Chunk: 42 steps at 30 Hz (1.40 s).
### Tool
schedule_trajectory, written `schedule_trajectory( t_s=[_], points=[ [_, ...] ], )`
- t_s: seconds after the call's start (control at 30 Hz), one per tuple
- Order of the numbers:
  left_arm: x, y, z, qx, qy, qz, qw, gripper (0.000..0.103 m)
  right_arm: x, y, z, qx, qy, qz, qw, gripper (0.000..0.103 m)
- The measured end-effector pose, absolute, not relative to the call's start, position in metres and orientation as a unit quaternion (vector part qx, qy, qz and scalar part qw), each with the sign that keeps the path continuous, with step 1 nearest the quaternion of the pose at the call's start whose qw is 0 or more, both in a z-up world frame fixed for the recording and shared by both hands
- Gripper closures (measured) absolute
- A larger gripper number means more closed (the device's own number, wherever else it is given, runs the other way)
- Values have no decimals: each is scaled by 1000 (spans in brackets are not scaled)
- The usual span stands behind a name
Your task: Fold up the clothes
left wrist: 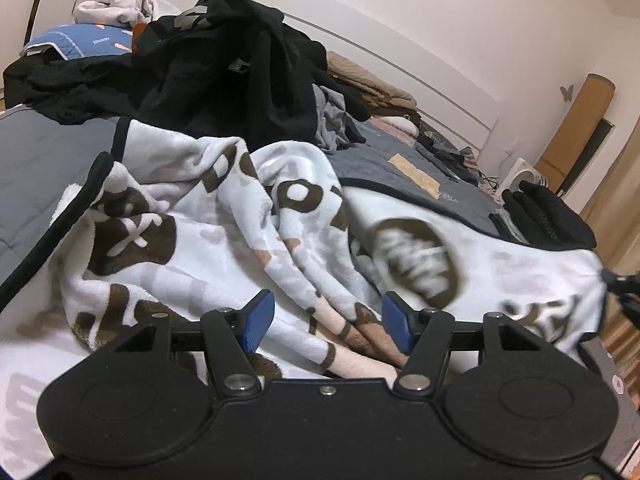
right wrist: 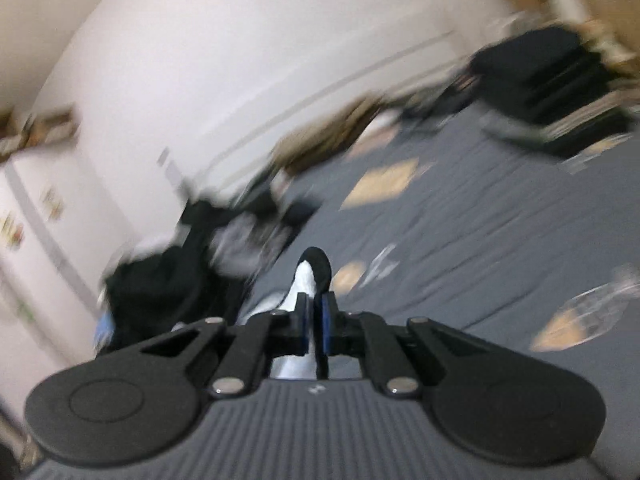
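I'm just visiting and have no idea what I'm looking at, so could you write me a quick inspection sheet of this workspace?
Surface: bed with a grey quilted cover.
Job's things: white fleece blanket with brown print and black trim, rumpled in front; one trimmed edge is pinched by the right tool.
Clutter: heap of black clothes, grey-white garment behind it, black items at right.
Grippers: left tool open, poised over the blanket folds; right tool shut on the blanket.
Cables: thin wires by a white device on the floor.
Surroundings: white wall, rolled brown mat; right view blurred.
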<state>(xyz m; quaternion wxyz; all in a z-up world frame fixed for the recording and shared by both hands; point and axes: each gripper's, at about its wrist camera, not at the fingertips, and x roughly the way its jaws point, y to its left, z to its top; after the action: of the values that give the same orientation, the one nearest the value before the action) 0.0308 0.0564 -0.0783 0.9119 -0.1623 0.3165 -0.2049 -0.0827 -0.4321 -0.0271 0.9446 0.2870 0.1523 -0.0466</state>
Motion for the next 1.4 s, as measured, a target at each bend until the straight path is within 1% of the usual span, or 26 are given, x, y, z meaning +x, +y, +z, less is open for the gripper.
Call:
schedule_trajectory(
  t_s=[0.13,0.27,0.43,0.47,0.53,0.63,0.7,0.77,0.83,0.93,1.0,1.07,1.17,1.27,1.4],
  points=[
    [26,52,-75,-162,313,-215,911,44,-140,-480,-15,296,97,-144,939,98],
    [22,46,-72,-159,311,-223,910,44,-195,-515,-20,310,65,-240,918,98],
    [18,38,-70,-158,310,-229,909,44,-258,-548,-30,321,26,-350,880,103],
    [18,37,-69,-156,310,-232,909,44,-264,-552,-32,317,28,-366,874,103],
    [18,33,-68,-152,310,-238,908,44,-269,-557,-38,294,60,-387,872,103],
    [18,27,-70,-146,313,-243,906,44,-269,-563,-54,295,121,-359,877,103],
    [18,23,-72,-143,318,-245,905,43,-269,-560,-60,294,146,-342,880,100],
    [16,19,-74,-138,321,-248,904,43,-264,-548,-64,281,161,-328,888,98],
    [12,16,-74,-127,321,-252,904,42,-257,-532,-65,265,173,-314,895,95],
    [5,17,-75,-109,319,-258,905,42,-246,-504,-65,251,186,-274,910,85],
    [0,21,-76,-98,320,-258,906,42,-237,-483,-64,245,197,-243,918,71],
    [-6,31,-79,-87,323,-252,908,42,-226,-464,-65,232,205,-223,924,66],
    [-16,57,-84,-79,329,-231,912,42,-212,-442,-73,230,214,-193,929,63],
    [-24,90,-86,-81,332,-201,918,42,-206,-416,-85,233,222,-157,934,63],
    [-32,142,-87,-103,338,-141,925,42,-207,-384,-92,205,243,-118,941,63]
  ],
)
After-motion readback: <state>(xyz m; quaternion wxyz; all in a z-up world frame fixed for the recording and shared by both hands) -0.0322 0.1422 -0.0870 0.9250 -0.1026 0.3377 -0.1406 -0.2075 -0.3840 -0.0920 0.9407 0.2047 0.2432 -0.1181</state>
